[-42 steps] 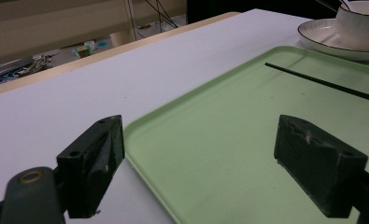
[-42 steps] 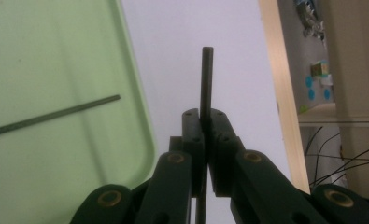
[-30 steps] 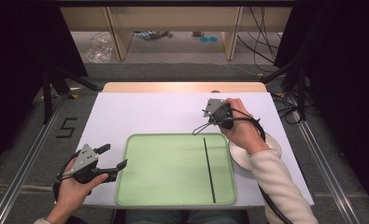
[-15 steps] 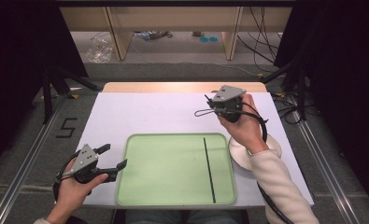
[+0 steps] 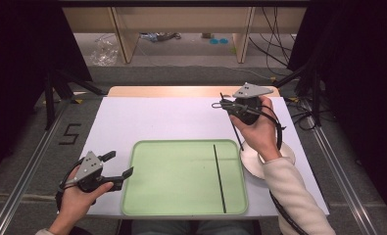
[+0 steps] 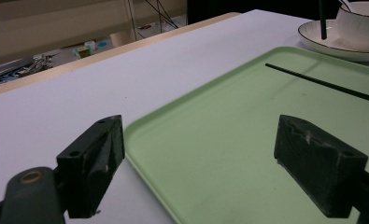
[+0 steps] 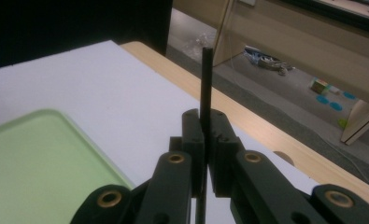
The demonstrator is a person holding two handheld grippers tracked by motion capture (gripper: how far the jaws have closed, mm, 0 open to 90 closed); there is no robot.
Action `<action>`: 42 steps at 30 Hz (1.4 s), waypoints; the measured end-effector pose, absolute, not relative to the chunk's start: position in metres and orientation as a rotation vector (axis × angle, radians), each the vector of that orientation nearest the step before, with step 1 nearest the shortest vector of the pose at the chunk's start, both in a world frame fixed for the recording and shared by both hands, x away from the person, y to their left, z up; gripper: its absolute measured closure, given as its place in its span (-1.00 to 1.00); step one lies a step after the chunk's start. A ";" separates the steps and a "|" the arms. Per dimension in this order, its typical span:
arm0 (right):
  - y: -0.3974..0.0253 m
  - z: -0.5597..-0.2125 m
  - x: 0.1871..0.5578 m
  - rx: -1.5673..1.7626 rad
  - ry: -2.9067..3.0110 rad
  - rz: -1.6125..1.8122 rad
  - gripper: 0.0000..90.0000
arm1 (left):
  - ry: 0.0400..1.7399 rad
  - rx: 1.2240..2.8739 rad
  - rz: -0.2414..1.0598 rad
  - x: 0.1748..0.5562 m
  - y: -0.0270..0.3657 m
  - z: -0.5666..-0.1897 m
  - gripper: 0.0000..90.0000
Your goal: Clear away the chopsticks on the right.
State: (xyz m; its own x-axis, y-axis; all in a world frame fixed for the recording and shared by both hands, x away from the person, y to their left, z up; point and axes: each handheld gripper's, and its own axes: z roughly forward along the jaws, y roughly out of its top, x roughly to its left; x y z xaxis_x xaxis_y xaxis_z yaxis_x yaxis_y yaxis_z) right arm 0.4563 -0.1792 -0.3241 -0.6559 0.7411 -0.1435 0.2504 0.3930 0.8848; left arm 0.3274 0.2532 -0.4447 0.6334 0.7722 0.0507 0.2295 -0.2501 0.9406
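A pale green tray (image 5: 147, 196) lies at the table's near middle, and a black chopstick (image 5: 219, 178) rests along its right side. My right gripper (image 5: 221, 104) is raised over the far right of the table, shut on a second black chopstick (image 5: 238, 138) that slants down toward the white plate (image 5: 289, 155). In the right gripper view this stick (image 7: 205, 79) stands up between the shut jaws of that gripper (image 7: 204, 127). My left gripper (image 5: 119, 163) is open at the tray's left edge, its jaws (image 6: 205, 158) straddling the tray rim (image 6: 145, 135) with nothing held.
The white plate (image 6: 331, 46) carries a white bowl (image 6: 364, 23) at the right, partly hidden by the right hand in the high view. A white sheet (image 5: 157, 122) covers the table. Cables and wooden furniture legs stand on the floor beyond the far edge.
My right gripper has risen and moved farther away and rightward with its chopstick, turning as it goes. The left gripper and the tray's chopstick have stayed put.
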 end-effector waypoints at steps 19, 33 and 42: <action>-0.192 -0.327 0.460 1.351 2.065 1.270 0.95 | 0.811 1.791 0.638 0.327 0.253 -0.445 -0.64; -0.192 -0.343 0.466 1.649 2.154 1.098 0.95 | 0.810 1.793 0.640 0.327 0.253 -0.445 -0.64; -0.184 -0.354 0.468 1.902 2.195 0.947 0.95 | 0.807 1.795 0.642 0.327 0.253 -0.445 -0.64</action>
